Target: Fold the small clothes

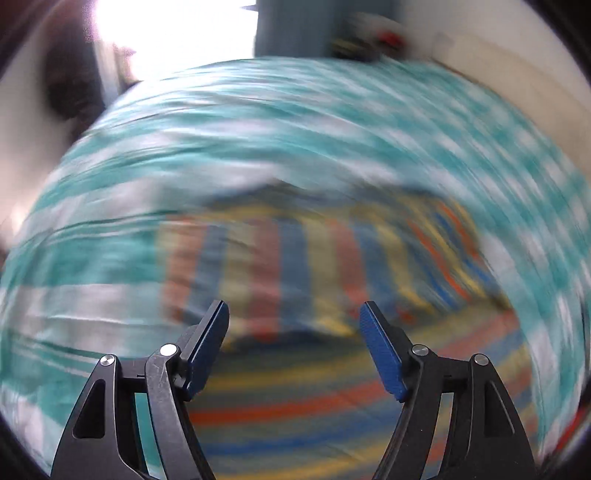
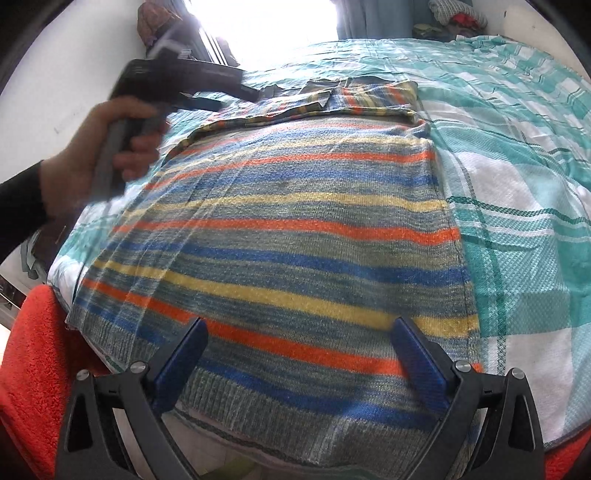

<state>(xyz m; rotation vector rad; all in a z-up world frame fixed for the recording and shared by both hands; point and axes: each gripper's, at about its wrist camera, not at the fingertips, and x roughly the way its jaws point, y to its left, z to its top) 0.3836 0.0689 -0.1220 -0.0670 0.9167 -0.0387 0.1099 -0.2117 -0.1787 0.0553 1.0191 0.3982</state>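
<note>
A: Left wrist view first. What shows?

B: Heavy blur. Left gripper at the bottom centre, jaws wide, nothing between the blue pads. Sweater, striped, fills the centre and lower middle, lying on the bedspread, teal and white check.

A: Does the gripper touch the sweater?

B: Cannot tell; too smeared. Bright window at upper left, blurred items at the top right edge.

A: Right wrist view?

B: Sharper. Right gripper at the bottom centre, jaws wide, empty. The sweater lies flat below it, stripes orange, blue, yellow and grey running across the frame, ribbed hem at the lower edge. A folded-over part lies at the top centre.

A: Anything on the left side?

B: A hand at the upper left, dark sleeve, gripping the handle of the left gripper, whose tip points toward the sweater's far end. Blurred; its jaws are not readable in this view.

A: Surroundings?

B: The bedspread stretches to the right. Red fabric at the lower left corner. A pile of clothes at the top right.
</note>
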